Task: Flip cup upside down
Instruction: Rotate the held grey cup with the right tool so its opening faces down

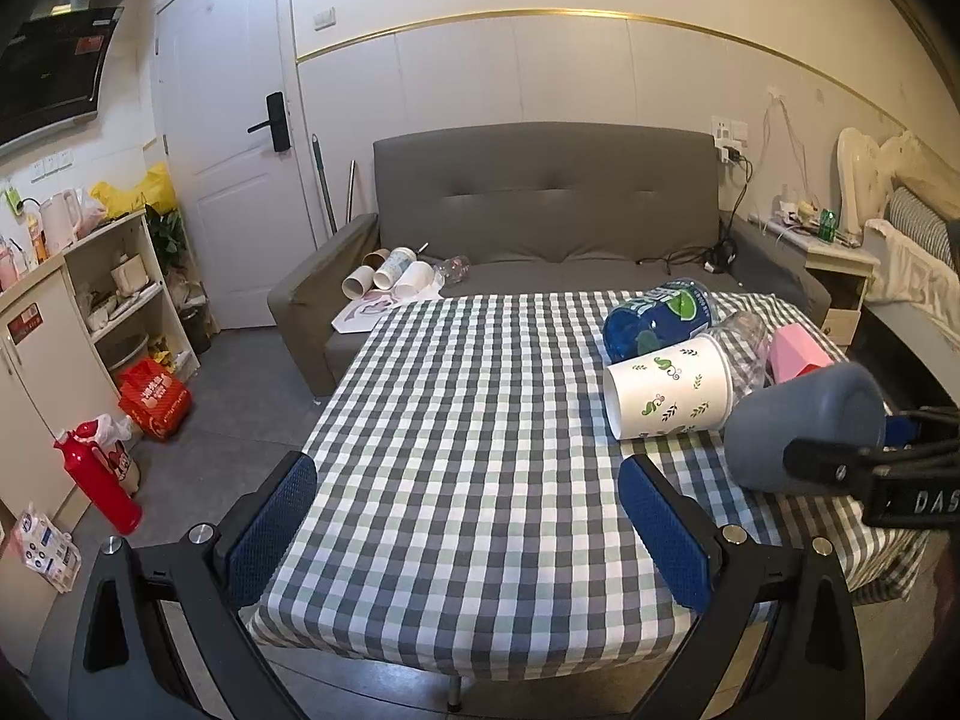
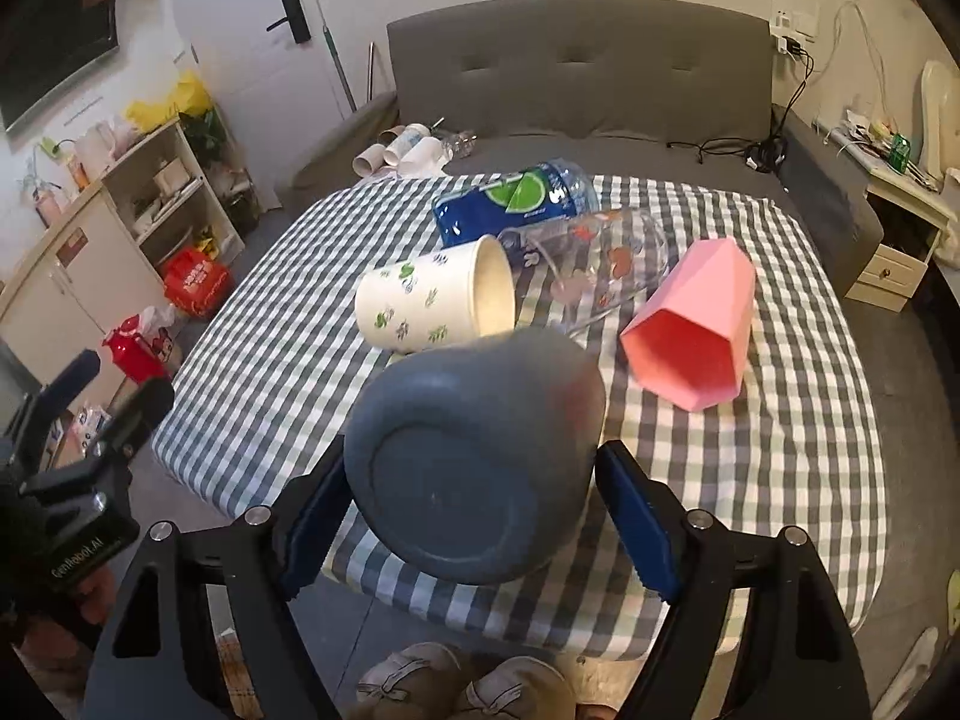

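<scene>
My right gripper (image 2: 474, 510) is shut on a grey-blue cup (image 2: 474, 450), held tilted above the near edge of the checked table (image 2: 780, 450), its base facing the camera. The same cup (image 1: 804, 426) shows at the right of the left wrist view, with the right gripper (image 1: 840, 468) on it. My left gripper (image 1: 468, 516) is open and empty over the table's near left part. A white paper cup with green leaves (image 2: 420, 300) (image 1: 672, 390), a pink faceted cup (image 2: 696, 324) (image 1: 795, 354) and a clear glass (image 2: 600, 258) lie on their sides.
A blue bottle (image 2: 510, 204) (image 1: 657, 315) lies behind the cups. A grey sofa (image 1: 540, 210) with several paper cups (image 1: 390, 276) stands behind the table. Shelves (image 1: 120, 300) and a red flask (image 1: 99, 480) stand at the left, a nightstand (image 1: 840, 276) at the right.
</scene>
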Motion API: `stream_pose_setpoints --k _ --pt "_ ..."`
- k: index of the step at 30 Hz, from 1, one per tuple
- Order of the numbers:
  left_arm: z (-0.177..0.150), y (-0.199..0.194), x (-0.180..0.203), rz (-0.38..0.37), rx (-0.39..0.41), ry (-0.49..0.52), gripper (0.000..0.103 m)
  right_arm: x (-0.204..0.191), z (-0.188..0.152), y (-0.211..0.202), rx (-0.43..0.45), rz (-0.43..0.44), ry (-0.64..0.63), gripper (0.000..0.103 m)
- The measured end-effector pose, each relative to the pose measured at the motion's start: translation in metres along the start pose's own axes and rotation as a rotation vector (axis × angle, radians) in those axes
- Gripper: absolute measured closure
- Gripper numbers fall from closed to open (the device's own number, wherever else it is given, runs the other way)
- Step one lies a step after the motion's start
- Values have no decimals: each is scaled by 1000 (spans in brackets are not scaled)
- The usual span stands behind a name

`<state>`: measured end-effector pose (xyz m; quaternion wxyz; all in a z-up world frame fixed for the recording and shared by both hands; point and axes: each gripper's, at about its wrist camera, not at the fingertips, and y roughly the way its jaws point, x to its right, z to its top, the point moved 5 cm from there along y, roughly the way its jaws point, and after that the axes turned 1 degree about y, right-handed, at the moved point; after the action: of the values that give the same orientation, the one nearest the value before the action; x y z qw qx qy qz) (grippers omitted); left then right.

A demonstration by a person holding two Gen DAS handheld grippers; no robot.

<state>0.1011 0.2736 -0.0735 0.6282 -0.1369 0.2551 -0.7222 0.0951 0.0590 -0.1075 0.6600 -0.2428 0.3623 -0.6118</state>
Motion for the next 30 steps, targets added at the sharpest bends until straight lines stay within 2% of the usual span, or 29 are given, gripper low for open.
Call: stream_pose_setpoints --k 10,17,30 --pt "-2 6 2 2 -14 4 0 -7 8 -4 9 91 -19 26" --pt "-5 12 2 0 -27 0 0 -6 14 1 28 106 -22 27" --pt "-9 19 4 1 -50 7 0 -12 29 8 143 152 -59 28"
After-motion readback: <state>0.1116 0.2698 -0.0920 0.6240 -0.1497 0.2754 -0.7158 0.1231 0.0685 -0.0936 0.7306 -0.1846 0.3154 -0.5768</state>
